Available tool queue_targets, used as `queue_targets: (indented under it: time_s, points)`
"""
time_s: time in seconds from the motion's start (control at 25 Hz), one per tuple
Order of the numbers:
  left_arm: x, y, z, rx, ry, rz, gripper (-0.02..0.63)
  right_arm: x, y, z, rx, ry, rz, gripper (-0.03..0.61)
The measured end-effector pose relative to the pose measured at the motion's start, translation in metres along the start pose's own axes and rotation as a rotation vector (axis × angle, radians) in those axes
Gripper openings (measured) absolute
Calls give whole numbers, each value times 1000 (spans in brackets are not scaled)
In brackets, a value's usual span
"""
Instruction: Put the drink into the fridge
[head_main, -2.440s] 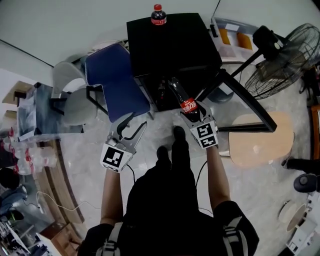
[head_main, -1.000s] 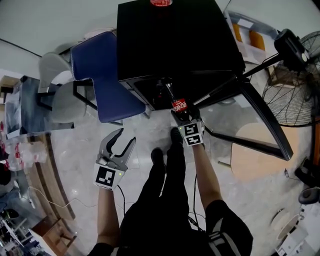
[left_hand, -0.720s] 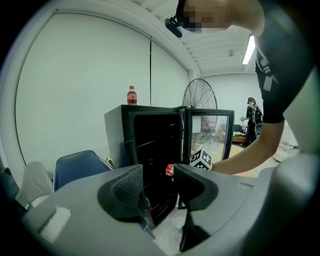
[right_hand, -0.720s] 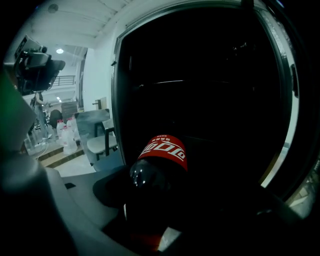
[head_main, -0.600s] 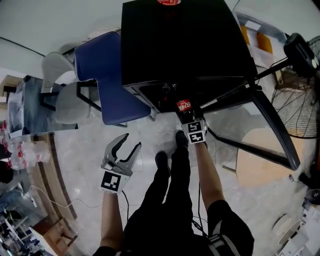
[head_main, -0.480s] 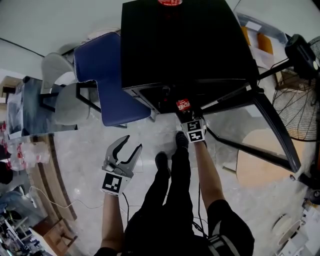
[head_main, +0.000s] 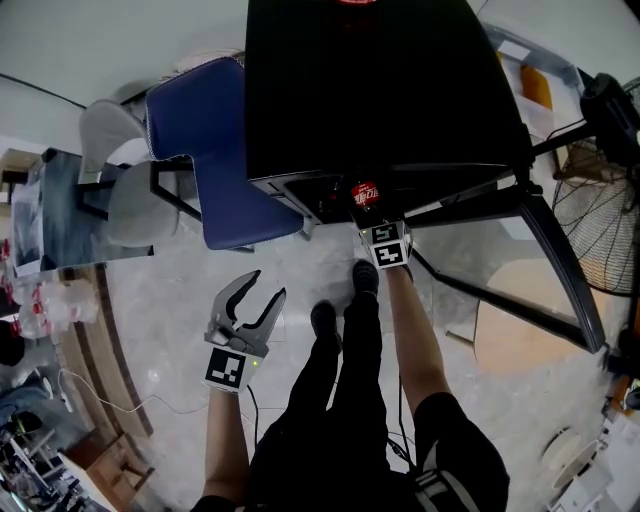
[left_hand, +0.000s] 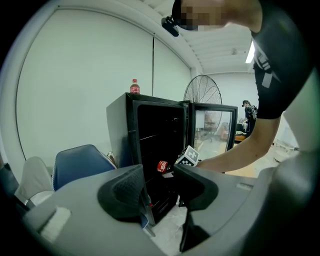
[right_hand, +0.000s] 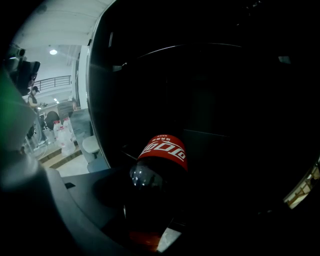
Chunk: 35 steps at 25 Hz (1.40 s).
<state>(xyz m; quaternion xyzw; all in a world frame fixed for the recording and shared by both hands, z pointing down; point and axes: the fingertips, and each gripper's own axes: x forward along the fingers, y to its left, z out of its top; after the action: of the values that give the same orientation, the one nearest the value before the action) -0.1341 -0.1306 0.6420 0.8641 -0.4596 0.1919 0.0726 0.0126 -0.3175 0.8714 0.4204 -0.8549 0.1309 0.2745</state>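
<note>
Drink bottle (right_hand: 161, 165) clamped in right gripper (right_hand: 150, 215), just inside fridge (head_main: 380, 90); left gripper (head_main: 262, 288) gaping, empty. Next: set down ahead, interior barely visible, and release.

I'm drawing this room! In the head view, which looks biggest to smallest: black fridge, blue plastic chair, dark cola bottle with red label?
1. Black fridge
2. Blue plastic chair
3. Dark cola bottle with red label, only partly showing.

clothing — black short-sleeved top (head_main: 445, 425), black trousers (head_main: 340, 400), black shoes (head_main: 322, 318), grey-white shoulder straps (head_main: 440, 490) | left tool (head_main: 262, 290): grey curved jaws, white cube (head_main: 226, 368) with black square marker | right tool (head_main: 372, 222): matching cube
</note>
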Motion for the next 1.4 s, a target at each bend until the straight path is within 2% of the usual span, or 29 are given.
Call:
queue_targets:
  time_s: [0.36,0.68,1.2,1.4]
  points:
    - [3,6,1,4,-4,-8,183,21,-5,11,-2,32,1,327]
    - [5,13,7,8,3,-13,183,47,-12,30,-71,77,-17,327]
    - [3,4,14,51,1,-35,183,68,-13,43,-36,78,-27,330]
    - [-3,2,17,50,-1,-33,183,67,-16,40,-16,69,-27,375]
